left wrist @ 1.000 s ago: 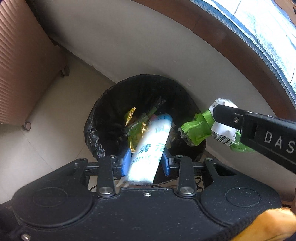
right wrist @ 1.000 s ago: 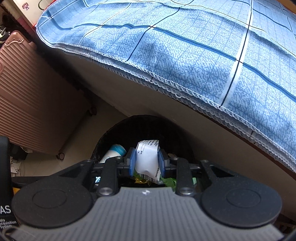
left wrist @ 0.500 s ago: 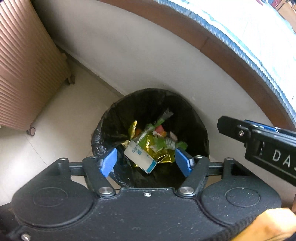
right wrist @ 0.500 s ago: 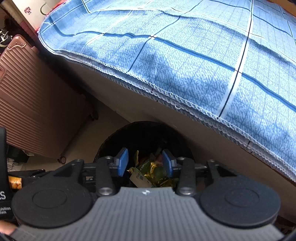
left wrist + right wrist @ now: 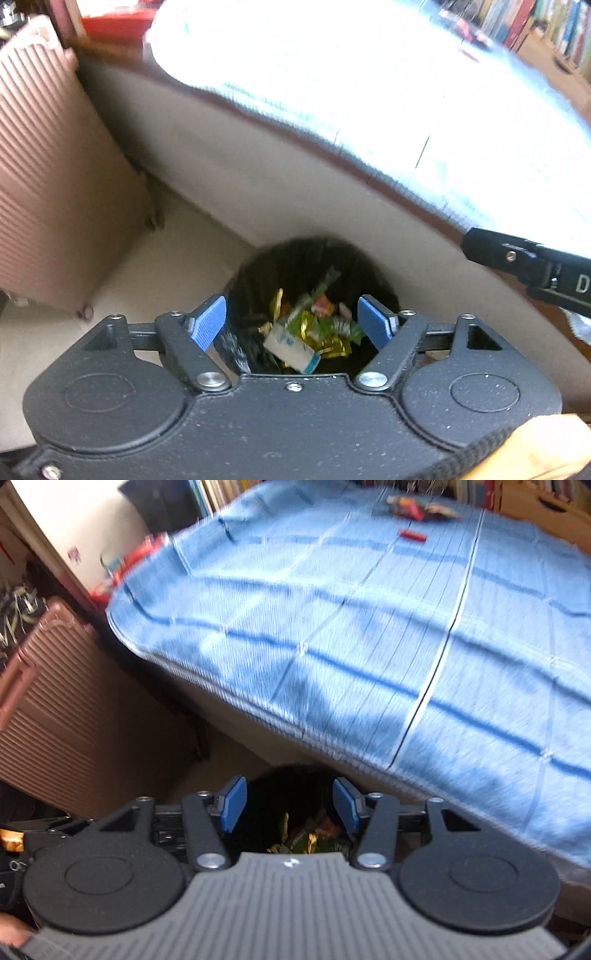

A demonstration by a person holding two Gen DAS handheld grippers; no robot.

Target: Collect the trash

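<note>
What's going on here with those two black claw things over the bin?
A person is tidying up rubbish with a hand-held gripper in each hand. Both the left gripper and the right gripper hang above a black-lined trash bin beside the bed. Their jaws are opening with nothing between them. The bin already holds wrappers and a small white packet. A few colourful scraps still lie at the far side of the bed.

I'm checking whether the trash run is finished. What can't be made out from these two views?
- Black-lined trash bin, right wrist view: the gripper body hides most of its contents.
- Small red item and colourful scraps on the blue checked bedspread: blurred and too small to identify.
- Bedspread, left wrist view: glare washes it out.
</note>
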